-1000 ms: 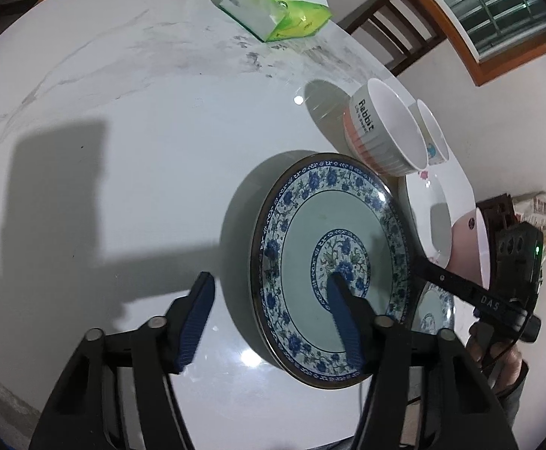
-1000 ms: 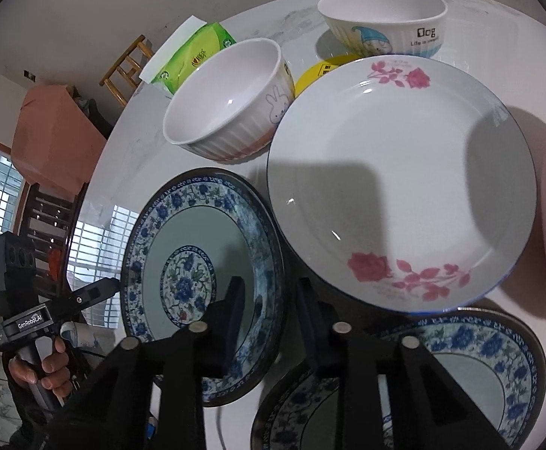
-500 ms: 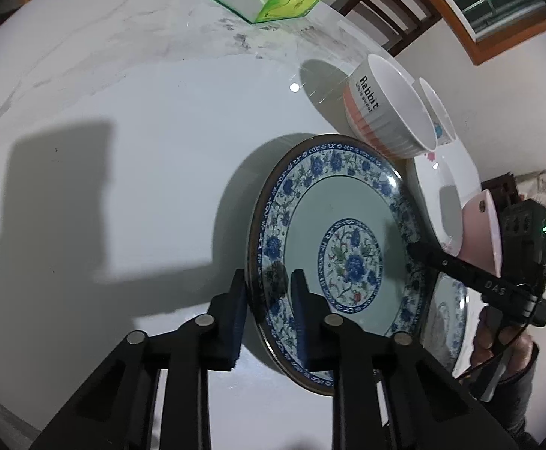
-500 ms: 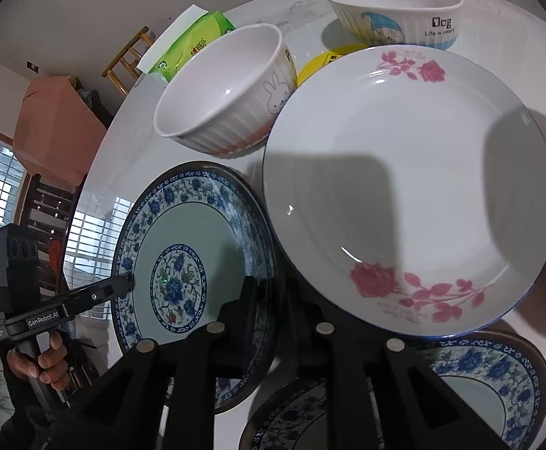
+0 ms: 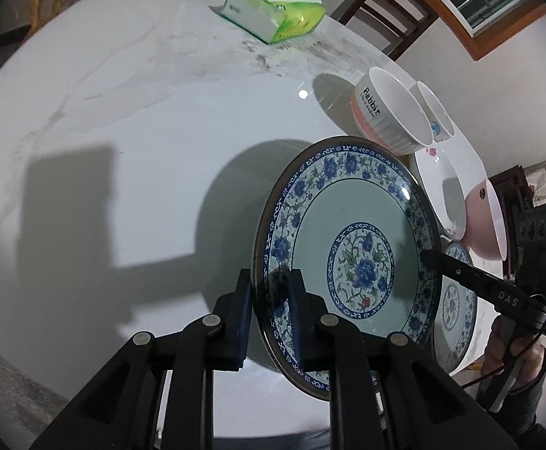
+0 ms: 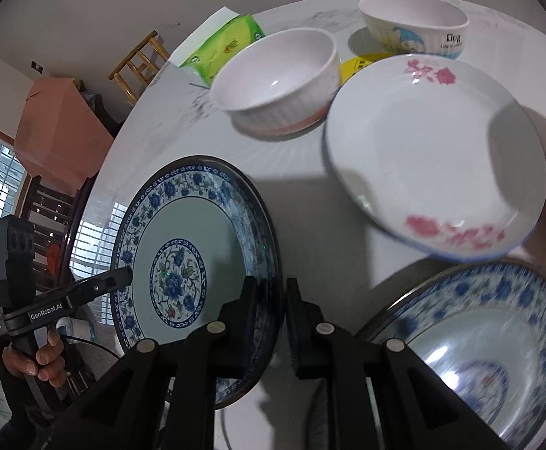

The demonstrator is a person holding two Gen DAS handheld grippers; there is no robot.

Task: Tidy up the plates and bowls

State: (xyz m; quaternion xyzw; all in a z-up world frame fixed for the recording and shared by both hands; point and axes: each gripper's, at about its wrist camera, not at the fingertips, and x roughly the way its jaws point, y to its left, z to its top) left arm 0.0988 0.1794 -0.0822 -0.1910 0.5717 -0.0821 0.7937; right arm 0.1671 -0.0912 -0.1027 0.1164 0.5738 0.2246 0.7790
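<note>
A blue-and-white floral plate [image 5: 351,258] [image 6: 183,247] is lifted off the white table, held by both grippers. My left gripper [image 5: 269,292] is shut on its near rim. My right gripper [image 6: 269,300] is shut on the opposite rim. A second blue floral plate [image 6: 479,341] lies on the table at lower right. A white plate with pink roses [image 6: 430,157] lies beyond it. A ribbed white rabbit bowl [image 6: 276,78] [image 5: 389,112], a cartoon bowl [image 6: 415,22] and a pink bowl [image 5: 486,221] stand further back.
A green tissue pack [image 5: 273,11] lies at the far side of the marble table [image 5: 123,142]. A yellow item [image 6: 359,67] lies between the bowls. Wooden chairs [image 5: 381,18] stand around the table.
The left gripper went from open to shut on the plate's rim. Both grippers have lifted the plate off the table, and it now stands tilted above it.
</note>
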